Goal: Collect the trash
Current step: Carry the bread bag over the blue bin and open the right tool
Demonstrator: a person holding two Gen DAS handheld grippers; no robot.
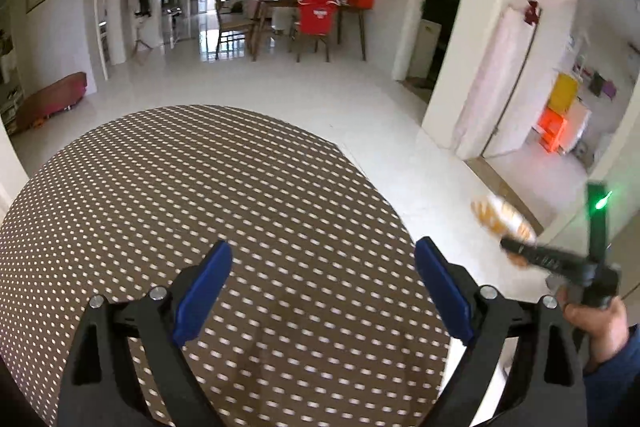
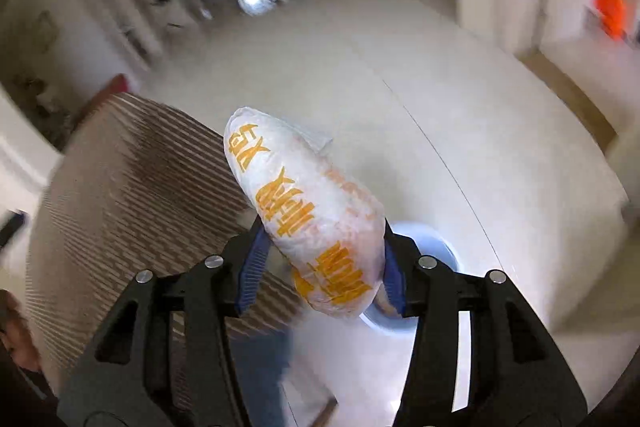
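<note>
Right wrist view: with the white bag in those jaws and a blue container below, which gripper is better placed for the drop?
Right. The right gripper is clamped on the bag, roughly over the blue container. The left gripper is open and empty above the dotted table.

A crumpled white plastic bag with orange printed lettering (image 2: 312,211), puffed into an elongated bundle, hangs tilted in the air, its lower end pinched between blue pads, just beside the brown white-dotted round table (image 2: 132,195) and above the floor.
</note>
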